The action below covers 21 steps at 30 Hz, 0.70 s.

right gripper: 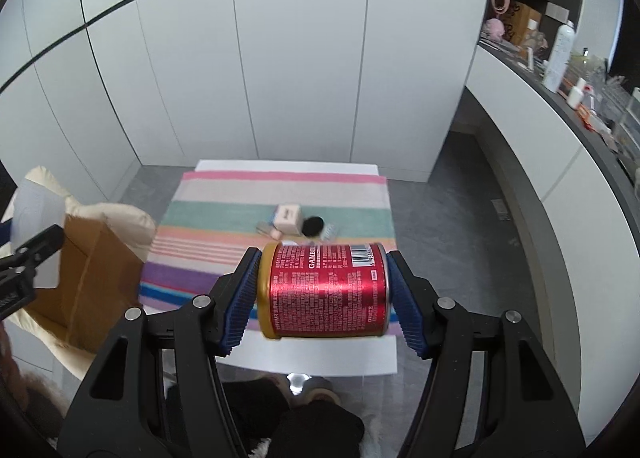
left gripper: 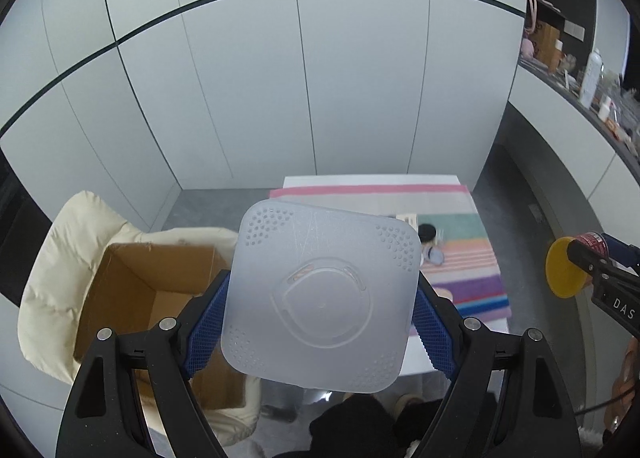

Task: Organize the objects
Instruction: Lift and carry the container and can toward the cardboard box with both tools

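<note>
My left gripper (left gripper: 320,322) is shut on a translucent white square lid (left gripper: 320,294) with perforated corners, held in the air beside an open cardboard box (left gripper: 156,298). My right gripper (right gripper: 322,292) is shut on a red can (right gripper: 324,290) with a yellow cap, held sideways above the near edge of the striped cloth (right gripper: 224,210). The can's yellow end (left gripper: 564,272) shows at the right of the left wrist view. The lid (right gripper: 36,234) and the box (right gripper: 92,290) show at the left of the right wrist view.
The box sits on a cream padded chair (left gripper: 76,242) left of a low white table (right gripper: 320,362). On the cloth lie a small white box (right gripper: 287,218), a black round object (right gripper: 313,226) and small items. A cluttered counter (right gripper: 576,98) runs along the right.
</note>
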Each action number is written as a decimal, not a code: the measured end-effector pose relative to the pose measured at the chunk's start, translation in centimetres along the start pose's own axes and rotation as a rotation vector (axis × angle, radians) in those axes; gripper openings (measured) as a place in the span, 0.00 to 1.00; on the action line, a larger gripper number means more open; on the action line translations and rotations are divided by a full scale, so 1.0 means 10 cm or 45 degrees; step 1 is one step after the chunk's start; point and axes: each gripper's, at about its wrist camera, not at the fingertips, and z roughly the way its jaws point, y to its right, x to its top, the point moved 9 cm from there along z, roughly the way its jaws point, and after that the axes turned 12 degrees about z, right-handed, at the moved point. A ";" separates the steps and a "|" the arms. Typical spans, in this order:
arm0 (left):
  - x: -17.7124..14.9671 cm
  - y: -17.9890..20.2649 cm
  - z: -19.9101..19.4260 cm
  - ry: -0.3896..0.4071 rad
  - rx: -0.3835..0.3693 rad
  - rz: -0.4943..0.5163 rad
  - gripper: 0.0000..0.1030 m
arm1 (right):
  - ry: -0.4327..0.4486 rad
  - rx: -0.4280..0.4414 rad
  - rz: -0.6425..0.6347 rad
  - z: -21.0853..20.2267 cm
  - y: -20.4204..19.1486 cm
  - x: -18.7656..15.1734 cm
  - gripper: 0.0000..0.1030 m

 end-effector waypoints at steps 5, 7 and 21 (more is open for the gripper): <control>-0.27 0.01 0.01 -0.024 -0.058 -0.020 0.82 | -0.031 0.038 0.025 -0.04 0.07 -0.33 0.63; -0.37 -0.02 0.06 -0.048 -0.063 -0.033 0.82 | -0.045 0.054 0.041 0.00 0.08 -0.43 0.63; -0.98 -0.18 0.12 -0.145 -0.083 -0.049 0.82 | -0.134 0.037 0.083 -0.13 0.31 -1.10 0.63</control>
